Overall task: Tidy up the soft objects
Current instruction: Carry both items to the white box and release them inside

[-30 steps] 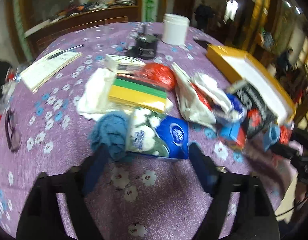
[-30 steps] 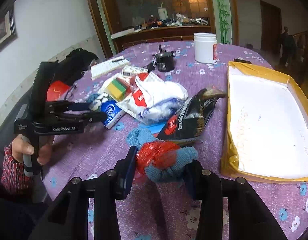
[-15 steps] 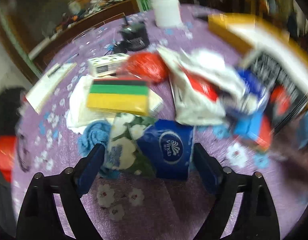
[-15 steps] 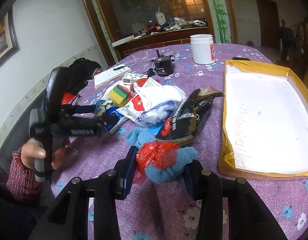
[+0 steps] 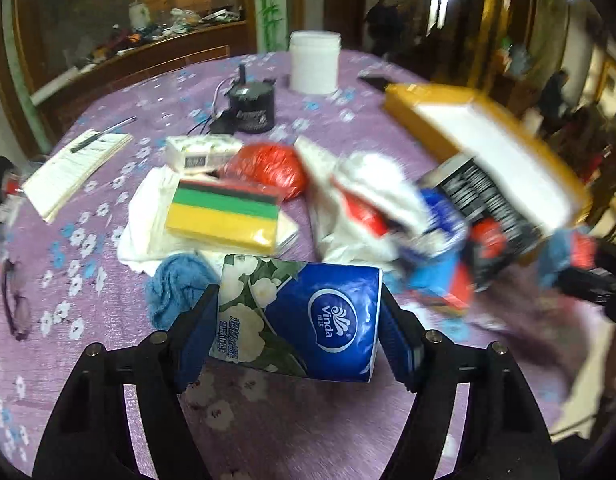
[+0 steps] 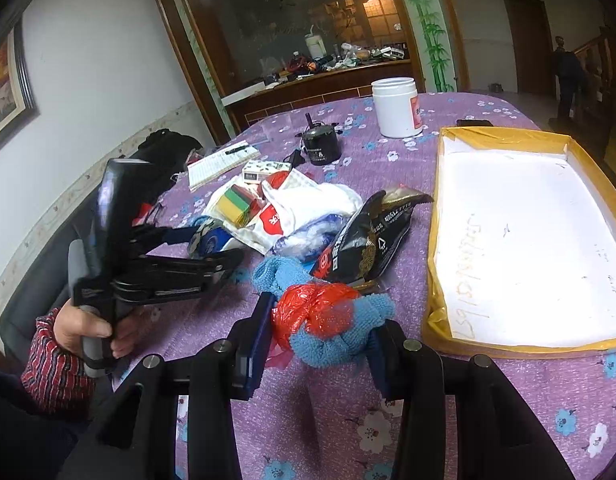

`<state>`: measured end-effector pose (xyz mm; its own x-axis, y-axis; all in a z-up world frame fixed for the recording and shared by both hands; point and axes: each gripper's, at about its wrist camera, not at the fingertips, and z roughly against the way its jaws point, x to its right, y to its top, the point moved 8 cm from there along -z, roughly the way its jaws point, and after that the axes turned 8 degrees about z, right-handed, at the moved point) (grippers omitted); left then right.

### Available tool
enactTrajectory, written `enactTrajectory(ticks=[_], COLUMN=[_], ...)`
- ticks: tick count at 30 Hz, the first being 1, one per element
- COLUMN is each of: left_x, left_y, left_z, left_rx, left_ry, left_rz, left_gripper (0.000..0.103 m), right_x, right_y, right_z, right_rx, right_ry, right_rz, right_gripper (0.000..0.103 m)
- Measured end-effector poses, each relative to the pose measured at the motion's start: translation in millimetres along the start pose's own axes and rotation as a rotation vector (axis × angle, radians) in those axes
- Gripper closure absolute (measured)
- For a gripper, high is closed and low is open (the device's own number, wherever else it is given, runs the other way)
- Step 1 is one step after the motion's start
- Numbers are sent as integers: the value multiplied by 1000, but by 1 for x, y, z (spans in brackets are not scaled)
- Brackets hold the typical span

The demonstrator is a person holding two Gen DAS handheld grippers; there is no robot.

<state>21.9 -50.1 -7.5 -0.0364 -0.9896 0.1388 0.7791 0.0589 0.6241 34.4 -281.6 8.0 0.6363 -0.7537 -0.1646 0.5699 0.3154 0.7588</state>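
The left gripper (image 5: pixel 298 330) has just been closing its jaws, and its pads now press on both short ends of the tissue pack (image 5: pixel 298 320). The pack lies crosswise between the fingers, its long axis running from one finger to the other, the flowered end at the left finger and the blue end with the round logo at the right finger. It sits low over the purple tablecloth (image 5: pixel 108 128); whether it touches the cloth cannot be told. Just beyond the left finger lies a blue cloth (image 5: pixel 176 284), and farther ahead a yellow-and-green sponge (image 5: pixel 228 214).

The right gripper (image 6: pixel 320 336) is clamped on a bundle of blue cloth and red plastic bag (image 6: pixel 328 324), the red part toward its left finger, the blue toward its right. Ahead and to the right of it lies the open yellow-rimmed box (image 6: pixel 440 216), its long axis running away from the gripper.
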Motion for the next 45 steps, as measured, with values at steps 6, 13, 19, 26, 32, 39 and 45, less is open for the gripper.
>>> enactTrajectory(ticks=[6, 13, 19, 26, 32, 39, 45], left_x=[15, 62, 110, 177, 210, 216, 223], left_y=[23, 71, 117, 159, 163, 156, 152], left_z=[19, 21, 1, -55, -123, -151, -159], left_rx=[33, 57, 61, 22, -43, -81, -98], left_ry=[-86, -163, -190, -216, -170, -118, -86], left_rz=[24, 2, -33, -70, -90, -98, -134], left_gripper=[30, 30, 30, 30, 30, 30, 30], right_x=[3, 25, 81, 180, 254, 281, 283], right_y=[12, 43, 86, 119, 117, 95, 88], right_z=[7, 22, 32, 11, -29, -63, -79], right_rx=[26, 82, 131, 125, 93, 11, -26], right_ry=[3, -51, -155, -262, -340, -354, -294], right_rz=[-17, -42, -150, -389, -605, -651, -675], right_gripper=[60, 60, 60, 60, 60, 58, 55])
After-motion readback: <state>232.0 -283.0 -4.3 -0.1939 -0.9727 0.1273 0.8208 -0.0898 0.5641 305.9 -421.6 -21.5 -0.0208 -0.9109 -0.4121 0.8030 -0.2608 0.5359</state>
